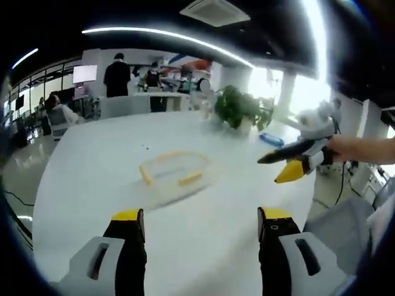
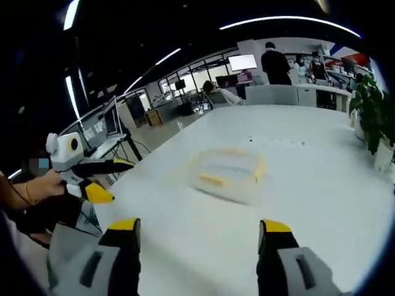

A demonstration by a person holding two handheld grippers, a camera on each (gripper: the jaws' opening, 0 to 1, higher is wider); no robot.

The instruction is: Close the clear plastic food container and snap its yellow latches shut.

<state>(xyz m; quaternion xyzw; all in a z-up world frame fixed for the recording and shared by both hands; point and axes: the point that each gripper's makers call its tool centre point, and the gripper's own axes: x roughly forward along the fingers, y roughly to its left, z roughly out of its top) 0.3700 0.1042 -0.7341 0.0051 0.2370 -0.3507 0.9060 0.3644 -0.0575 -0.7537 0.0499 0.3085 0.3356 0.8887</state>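
The clear plastic food container (image 1: 176, 172) lies flat on the white table (image 1: 92, 160), yellow latches showing along its sides; it is blurred, so I cannot tell how its lid sits. My left gripper (image 1: 200, 217) stands open, short of the container, with nothing between its jaws. A hand brings the right gripper (image 1: 290, 161) in from the right, off to the container's side and apart from it. In the right gripper view the container (image 2: 228, 169) lies ahead of my open right gripper (image 2: 199, 227). The left gripper (image 2: 92, 176) hangs over the table's left edge.
A potted plant (image 1: 237, 108) and a small blue object (image 1: 271, 139) stand at the table's far side; the plant (image 2: 373, 117) is at the right here. Desks, monitors (image 2: 111, 120) and people (image 1: 116, 77) are beyond the table. A grey chair (image 1: 349, 228) is at the right.
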